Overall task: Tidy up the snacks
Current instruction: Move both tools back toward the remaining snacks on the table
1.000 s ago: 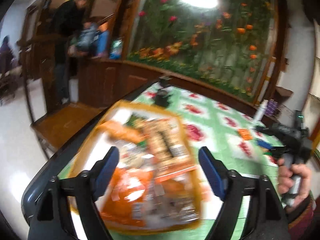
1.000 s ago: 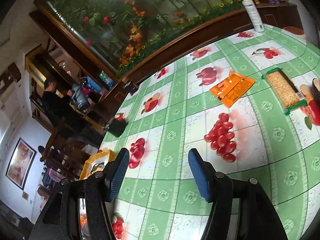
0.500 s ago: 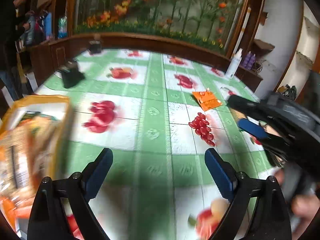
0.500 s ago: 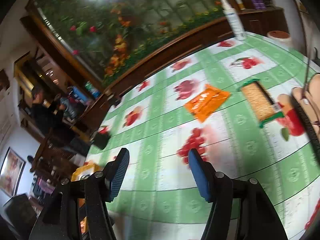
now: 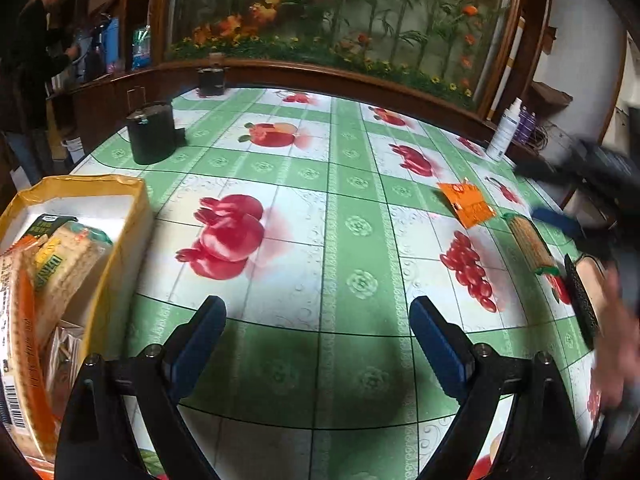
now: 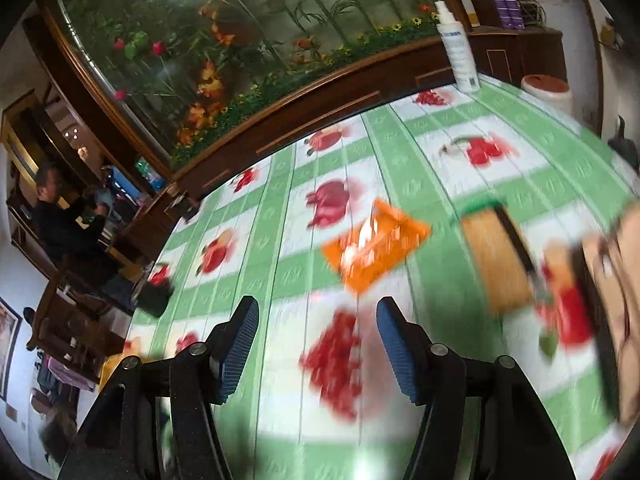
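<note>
A yellow box (image 5: 120, 216) with several snack packs stands at the left edge of the left wrist view. An orange snack packet (image 5: 468, 204) and a green-edged cracker pack (image 5: 530, 244) lie flat on the green fruit-print tablecloth (image 5: 320, 240) at the right. My left gripper (image 5: 316, 336) is open and empty above the cloth, right of the box. My right gripper (image 6: 316, 344) is open and empty, short of the orange packet (image 6: 376, 248), with the cracker pack (image 6: 496, 256) to its right. The right wrist view is blurred.
A black container (image 5: 150, 134) stands at the back left and a second dark one (image 5: 211, 80) at the far edge. A white spray bottle (image 5: 505, 130) stands at the back right; it also shows in the right wrist view (image 6: 456, 52). A wooden ledge borders the table.
My left gripper has swung right, away from above the yellow box, over the cloth. My right gripper has moved forward toward the orange packet and cracker pack. Both stay open.
</note>
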`<action>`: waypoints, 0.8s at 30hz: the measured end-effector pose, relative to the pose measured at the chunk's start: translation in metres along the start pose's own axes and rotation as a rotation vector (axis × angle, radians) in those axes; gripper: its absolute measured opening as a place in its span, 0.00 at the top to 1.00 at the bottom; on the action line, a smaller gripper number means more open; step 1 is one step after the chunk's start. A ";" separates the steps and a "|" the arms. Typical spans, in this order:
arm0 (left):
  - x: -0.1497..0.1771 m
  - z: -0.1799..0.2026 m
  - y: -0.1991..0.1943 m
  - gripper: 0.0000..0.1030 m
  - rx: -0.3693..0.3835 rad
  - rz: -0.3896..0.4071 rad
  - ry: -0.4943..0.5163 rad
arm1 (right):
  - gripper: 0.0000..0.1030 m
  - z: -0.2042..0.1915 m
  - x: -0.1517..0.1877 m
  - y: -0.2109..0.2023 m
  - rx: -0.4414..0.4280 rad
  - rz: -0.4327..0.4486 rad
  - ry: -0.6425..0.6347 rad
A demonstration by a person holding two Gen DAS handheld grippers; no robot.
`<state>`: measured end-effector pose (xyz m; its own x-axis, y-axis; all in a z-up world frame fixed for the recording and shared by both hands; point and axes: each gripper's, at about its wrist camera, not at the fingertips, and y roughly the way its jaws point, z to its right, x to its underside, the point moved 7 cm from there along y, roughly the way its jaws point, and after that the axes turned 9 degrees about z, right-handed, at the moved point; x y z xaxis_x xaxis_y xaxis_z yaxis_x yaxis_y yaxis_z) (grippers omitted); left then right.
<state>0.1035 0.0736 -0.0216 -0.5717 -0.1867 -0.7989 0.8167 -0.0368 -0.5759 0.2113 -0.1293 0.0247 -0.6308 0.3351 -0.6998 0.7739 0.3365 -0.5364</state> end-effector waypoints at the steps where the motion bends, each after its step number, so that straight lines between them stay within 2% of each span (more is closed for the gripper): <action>1: 0.000 0.002 0.000 0.10 0.001 0.002 0.007 | 0.36 0.005 -0.010 0.009 0.015 -0.011 -0.003; 5: -0.002 0.006 -0.002 0.10 0.004 0.017 0.021 | 0.37 0.035 -0.046 0.052 0.172 -0.030 -0.062; 7: -0.002 0.006 0.001 0.10 -0.001 0.012 0.019 | 0.37 0.052 -0.053 0.080 0.226 -0.068 -0.067; 9: -0.001 0.004 0.004 0.10 0.003 -0.003 0.007 | 0.37 0.062 -0.051 0.100 0.248 -0.098 -0.054; 11: -0.002 0.002 0.006 0.10 -0.001 -0.010 -0.002 | 0.44 0.065 -0.045 0.117 0.261 -0.146 -0.094; 12: -0.002 0.000 0.007 0.10 -0.008 -0.010 -0.008 | 0.48 0.061 -0.044 0.119 0.264 -0.130 -0.137; 13: -0.003 -0.002 0.006 0.10 -0.012 -0.007 -0.011 | 0.56 0.054 -0.041 0.121 0.257 -0.142 -0.175; 14: -0.004 -0.003 0.005 0.10 -0.017 -0.001 -0.012 | 0.59 0.044 -0.036 0.120 0.220 -0.163 -0.208; 18: -0.009 -0.007 0.000 0.10 -0.027 0.027 -0.024 | 0.58 -0.009 0.013 0.094 0.063 -0.258 -0.401; 19: -0.009 -0.008 -0.001 0.10 -0.023 0.025 -0.030 | 0.57 -0.020 0.025 0.085 0.013 -0.287 -0.420; 21: -0.009 -0.010 -0.001 0.10 -0.016 0.021 -0.043 | 0.58 -0.038 0.046 0.058 -0.147 -0.358 -0.375; 22: -0.009 -0.010 -0.002 0.10 -0.016 0.022 -0.044 | 0.58 -0.040 0.043 0.044 -0.176 -0.335 -0.359; 23: -0.009 -0.011 -0.003 0.10 -0.010 0.023 -0.048 | 0.56 -0.034 0.026 0.024 -0.134 -0.236 -0.362; 24: -0.009 -0.011 -0.004 0.10 -0.005 0.025 -0.052 | 0.54 -0.025 0.013 0.015 -0.072 -0.178 -0.369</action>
<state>0.1052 0.0859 -0.0138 -0.5464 -0.2385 -0.8028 0.8301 -0.0268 -0.5570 0.2127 -0.0980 0.0191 -0.6817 -0.0676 -0.7285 0.6408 0.4255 -0.6390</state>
